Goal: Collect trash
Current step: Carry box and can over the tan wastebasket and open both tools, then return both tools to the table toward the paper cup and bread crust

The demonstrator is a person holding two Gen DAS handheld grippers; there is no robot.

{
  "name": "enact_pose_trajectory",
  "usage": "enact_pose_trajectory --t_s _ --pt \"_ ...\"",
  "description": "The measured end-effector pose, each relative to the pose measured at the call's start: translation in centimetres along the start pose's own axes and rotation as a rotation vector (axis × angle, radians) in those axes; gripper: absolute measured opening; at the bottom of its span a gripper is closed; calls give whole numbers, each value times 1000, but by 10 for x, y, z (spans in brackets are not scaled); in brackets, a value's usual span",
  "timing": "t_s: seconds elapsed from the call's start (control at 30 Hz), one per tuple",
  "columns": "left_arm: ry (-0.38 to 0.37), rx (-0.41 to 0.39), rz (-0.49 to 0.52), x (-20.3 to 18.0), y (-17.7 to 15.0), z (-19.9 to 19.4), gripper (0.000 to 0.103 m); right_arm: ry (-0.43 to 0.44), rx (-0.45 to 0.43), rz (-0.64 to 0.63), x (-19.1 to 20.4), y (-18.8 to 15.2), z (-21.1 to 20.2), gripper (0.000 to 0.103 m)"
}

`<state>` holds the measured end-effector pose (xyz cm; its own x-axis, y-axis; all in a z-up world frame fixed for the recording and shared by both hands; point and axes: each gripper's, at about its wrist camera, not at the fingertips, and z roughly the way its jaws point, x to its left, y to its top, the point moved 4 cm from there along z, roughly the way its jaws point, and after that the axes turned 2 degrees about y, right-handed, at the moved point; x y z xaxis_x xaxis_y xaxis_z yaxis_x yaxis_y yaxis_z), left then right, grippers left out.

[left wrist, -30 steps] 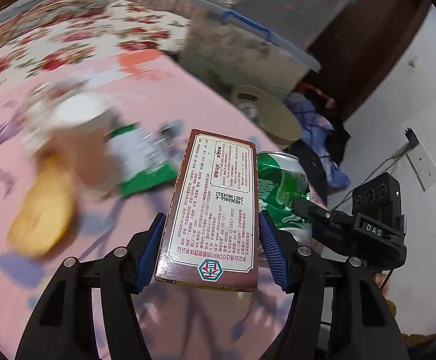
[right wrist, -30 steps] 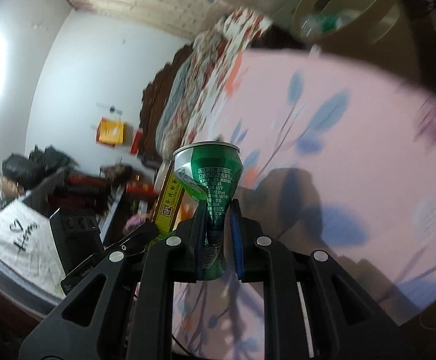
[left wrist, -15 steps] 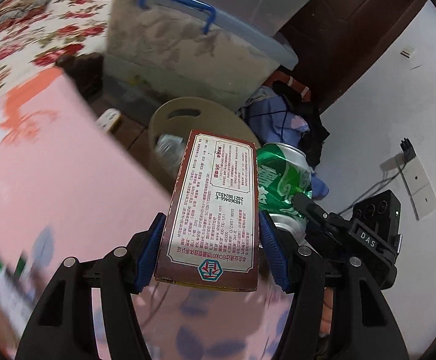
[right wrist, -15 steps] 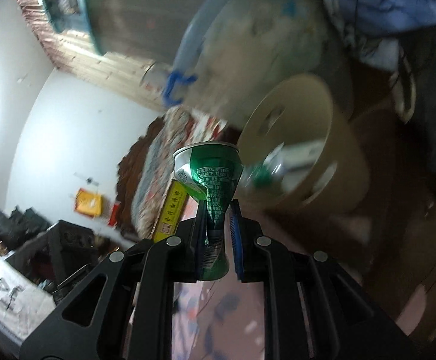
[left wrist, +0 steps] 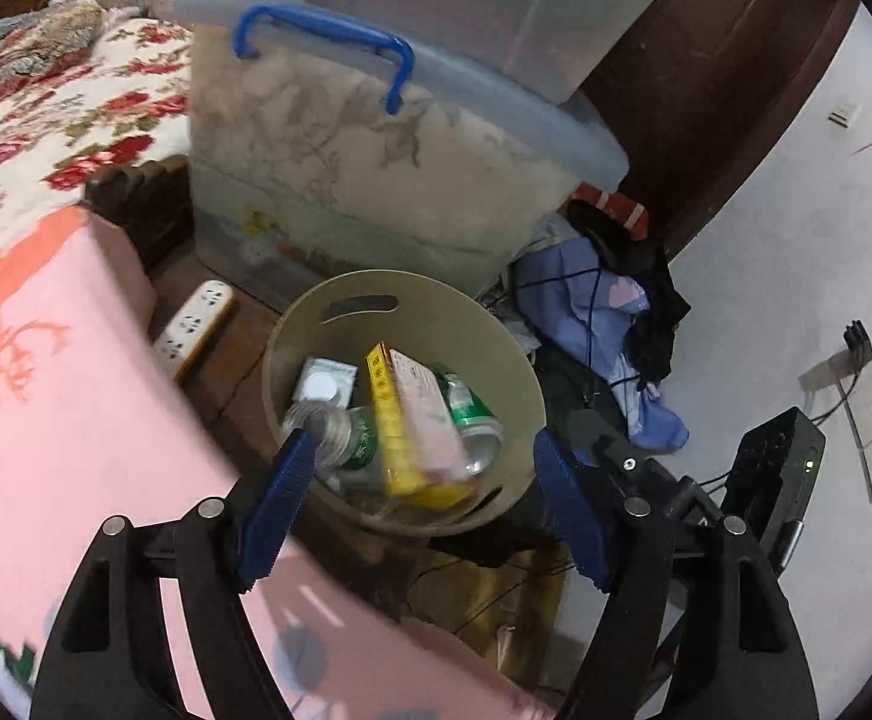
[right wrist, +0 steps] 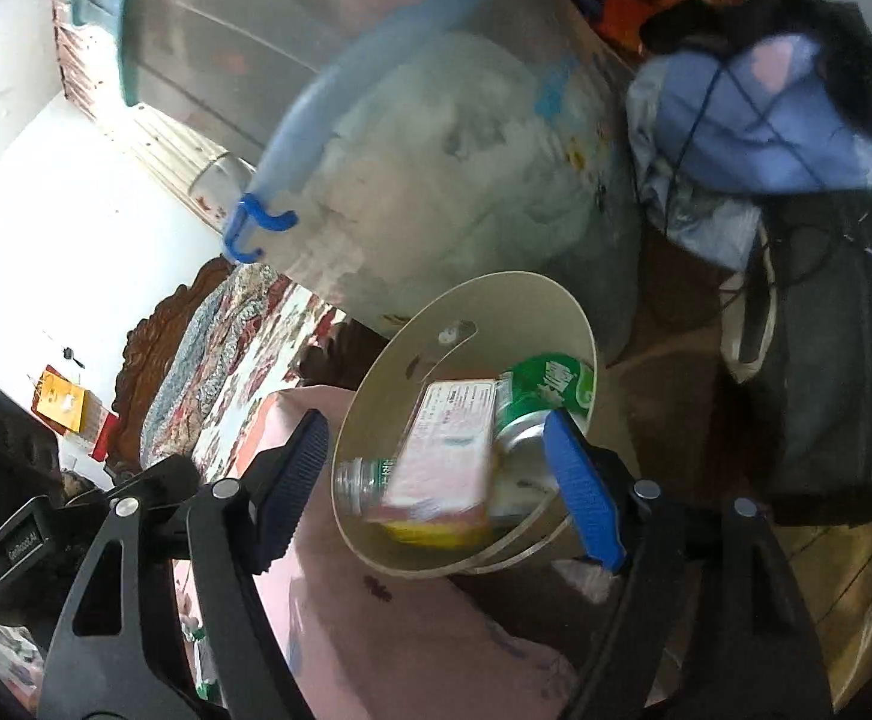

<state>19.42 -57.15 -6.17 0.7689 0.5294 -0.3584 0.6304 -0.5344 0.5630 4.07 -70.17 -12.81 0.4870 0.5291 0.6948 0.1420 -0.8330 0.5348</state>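
**A:** Start at the jaws. What are they doing?

**B:** Both are opening. The left gripper (left wrist: 420, 516) has its blue pads spread wide with nothing between them, and the right gripper (right wrist: 436, 486) is the same: pads apart, gripping nothing. Through each gap you look straight down into the beige bin (left wrist: 291, 354).

**A:** And the trash?

**B:** In the bin. The carton (left wrist: 417, 414) lies tilted with its yellow edge up, blurred in both views, so I judge it has not settled. The green can (right wrist: 547, 387) sits just beside it against the bin wall, and a clear plastic bottle (left wrist: 339, 429) lies underneath towards the bed side.

**A:** So what could go wrong?

**B:** Mostly the bin itself. It stands on the floor close to the edge of the pink bedspread (left wrist: 45, 420), and both sets of fingers hang near its rim. A careless pull-back could clip the rim and tip it, since a light bin probably shifts easily.

**A:** Anything beyond that?

**B:** Cables trail over the blue clothing (left wrist: 592, 312) just beside the bin, and a white power strip (left wrist: 195, 327) lies on the floor on the other side. A low swing could snag a wire. Also, some green-and-white litter shows at the lower edge of the bedspread, so the collecting does not look finished.
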Motion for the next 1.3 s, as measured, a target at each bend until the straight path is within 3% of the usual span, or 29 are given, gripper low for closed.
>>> enact_pose_trajectory --t_s 0.17,0.4,0.6,0.73,0.9,1.1,1.3 --pt "-44 -75 -29 17 -38 -63 72 40 44 13 6 -34 -17 72" --pt "-38 -192 -41 34 -99 -154 72 79 62 12 27 -68 -50 70" --pt "-28 -289 -15 50 -143 -226 72 16 45 -183 78 -100 -83 70" --pt "16 -363 -35 75 -167 -273 73 8 62 -326 117 -127 -98 71" --pt "94 -432 -134 128 -197 -321 73 85 174 -414 162 -174 -93 71" --pt "244 -430 -236 189 -233 -351 73 188 348 -414 200 -227 -68 71" --pt "344 -412 -319 231 -264 -371 73 265 532 -400 227 -273 -37 45"
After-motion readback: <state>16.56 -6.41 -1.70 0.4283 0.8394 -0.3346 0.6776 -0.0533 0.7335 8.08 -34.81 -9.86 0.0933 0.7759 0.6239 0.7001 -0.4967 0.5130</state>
